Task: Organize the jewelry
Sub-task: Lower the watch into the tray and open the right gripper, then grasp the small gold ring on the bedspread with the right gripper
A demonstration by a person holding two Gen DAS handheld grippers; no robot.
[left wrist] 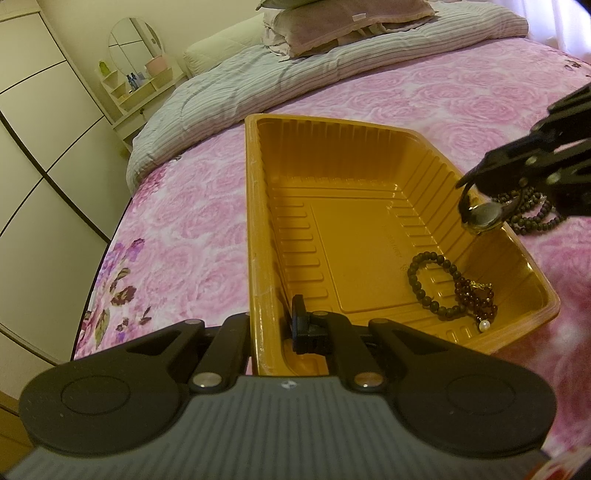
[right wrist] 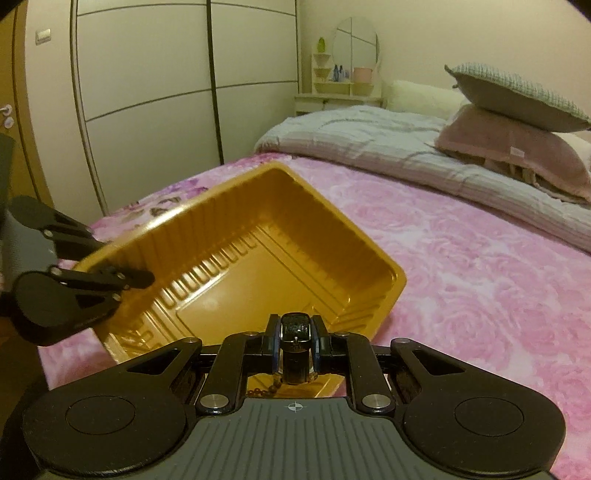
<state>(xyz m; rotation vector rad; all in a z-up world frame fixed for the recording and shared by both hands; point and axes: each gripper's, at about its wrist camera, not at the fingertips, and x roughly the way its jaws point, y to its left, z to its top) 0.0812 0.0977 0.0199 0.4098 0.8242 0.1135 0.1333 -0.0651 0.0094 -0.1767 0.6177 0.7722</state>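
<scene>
A golden plastic tray [left wrist: 332, 123] lies on the pink floral bedspread. My left gripper [left wrist: 275, 326] is shut on the tray's near left wall, one finger inside and one outside. In the tray's near right corner lie a dark bead bracelet [left wrist: 432, 284] and a red bead bracelet [left wrist: 476, 295] with a pearl. My right gripper [left wrist: 469, 181] hangs over the tray's right rim, shut on the black strap of a gold-cased wristwatch [left wrist: 482, 218]. In the right wrist view the watch [right wrist: 295, 347] sits between the fingers of the right gripper [right wrist: 295, 328], with the tray [right wrist: 258, 251] ahead and the left gripper [right wrist: 136, 278] at its left rim.
A long string of dark beads [left wrist: 535, 218] lies on the bedspread just right of the tray. A folded striped quilt [left wrist: 240, 85] and pillows [left wrist: 332, 26] fill the head of the bed. The bed's edge [left wrist: 107, 258] drops off at left toward a wardrobe [left wrist: 33, 147].
</scene>
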